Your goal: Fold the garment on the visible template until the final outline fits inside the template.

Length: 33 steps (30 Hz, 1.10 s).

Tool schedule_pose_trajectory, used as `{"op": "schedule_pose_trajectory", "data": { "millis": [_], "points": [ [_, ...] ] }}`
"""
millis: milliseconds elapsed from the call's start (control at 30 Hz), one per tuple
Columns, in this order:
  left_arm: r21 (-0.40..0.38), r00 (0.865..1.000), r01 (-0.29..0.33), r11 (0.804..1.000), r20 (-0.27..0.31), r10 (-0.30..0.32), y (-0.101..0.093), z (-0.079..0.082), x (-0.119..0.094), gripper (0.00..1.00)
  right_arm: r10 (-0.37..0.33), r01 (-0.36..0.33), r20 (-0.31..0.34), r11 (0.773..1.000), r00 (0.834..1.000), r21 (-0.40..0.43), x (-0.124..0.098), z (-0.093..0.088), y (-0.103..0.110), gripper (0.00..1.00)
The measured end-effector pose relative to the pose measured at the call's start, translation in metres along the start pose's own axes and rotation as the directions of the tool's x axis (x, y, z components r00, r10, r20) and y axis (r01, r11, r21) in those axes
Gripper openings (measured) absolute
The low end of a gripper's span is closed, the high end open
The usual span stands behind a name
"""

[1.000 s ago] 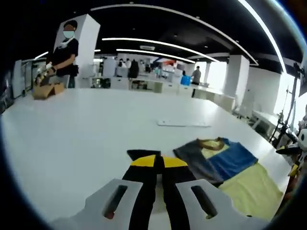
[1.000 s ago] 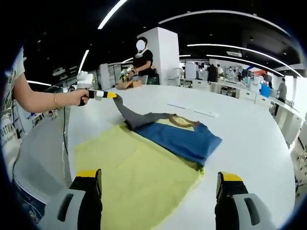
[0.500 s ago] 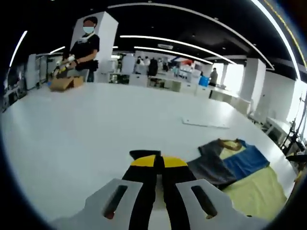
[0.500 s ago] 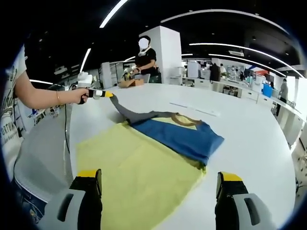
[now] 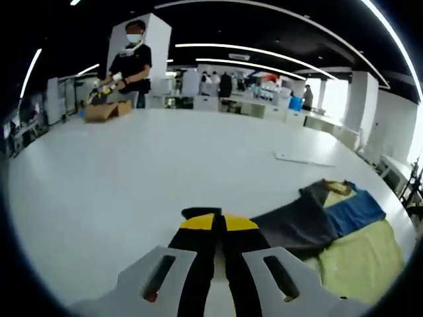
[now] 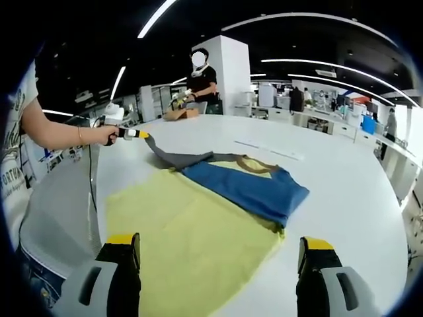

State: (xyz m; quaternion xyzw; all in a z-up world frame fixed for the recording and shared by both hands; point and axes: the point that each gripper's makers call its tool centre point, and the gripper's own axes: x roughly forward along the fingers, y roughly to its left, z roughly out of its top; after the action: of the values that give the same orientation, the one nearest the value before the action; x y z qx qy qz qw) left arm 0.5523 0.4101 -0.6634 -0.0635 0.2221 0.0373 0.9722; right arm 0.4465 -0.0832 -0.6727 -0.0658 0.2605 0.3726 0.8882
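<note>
Left tongs (image 6: 141,134) clenched on grey sleeve (image 6: 173,158), stretched out over the desk (image 5: 132,178). Right tongs (image 6: 218,254) released above yellow template (image 6: 192,244). T-shirt (image 6: 248,185) barely folded, most folds left.

The left gripper (image 6: 140,134), clamped on the grey sleeve (image 6: 168,157) of the blue-and-yellow garment (image 6: 246,186), has carried it further out sideways across the white table (image 6: 344,191). The sleeve now runs longer and flatter, drawn away from the yellow sheet template (image 6: 192,244). In the left gripper view the sleeve (image 5: 294,224) has stretched out long behind the jaws.
</note>
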Motion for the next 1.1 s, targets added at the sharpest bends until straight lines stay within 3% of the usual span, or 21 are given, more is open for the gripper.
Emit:
{"op": "schedule_pose_trajectory", "data": {
  "millis": [333, 400, 833, 1100],
  "points": [
    [-0.01, 0.999, -0.033, 0.999, -0.004, 0.033, 0.018, -0.007, -0.004, 0.0, -0.001, 0.001, -0.007, 1.0, 1.0, 0.006, 0.0, -0.001, 0.0, 0.99],
    [0.019, 0.999, -0.049, 0.999, -0.012, 0.05, 0.023, -0.01, -0.004, 0.0, 0.004, -0.004, -0.012, 1.0, 1.0, 0.007, 0.0, -0.001, 0.001, 0.99],
    [0.098, 0.996, -0.091, 0.991, -0.017, 0.093, 0.048, -0.022, -0.004, 0.0, 0.052, -0.054, 0.051, 0.998, 0.997, 0.027, -0.005, 0.013, 0.013, 0.99],
    [0.106, 0.991, -0.135, 0.985, -0.01, 0.137, 0.069, -0.027, -0.005, 0.0, 0.039, -0.042, 0.086, 0.999, 0.996, 0.03, -0.012, 0.026, 0.01, 0.99]
  ]
}}
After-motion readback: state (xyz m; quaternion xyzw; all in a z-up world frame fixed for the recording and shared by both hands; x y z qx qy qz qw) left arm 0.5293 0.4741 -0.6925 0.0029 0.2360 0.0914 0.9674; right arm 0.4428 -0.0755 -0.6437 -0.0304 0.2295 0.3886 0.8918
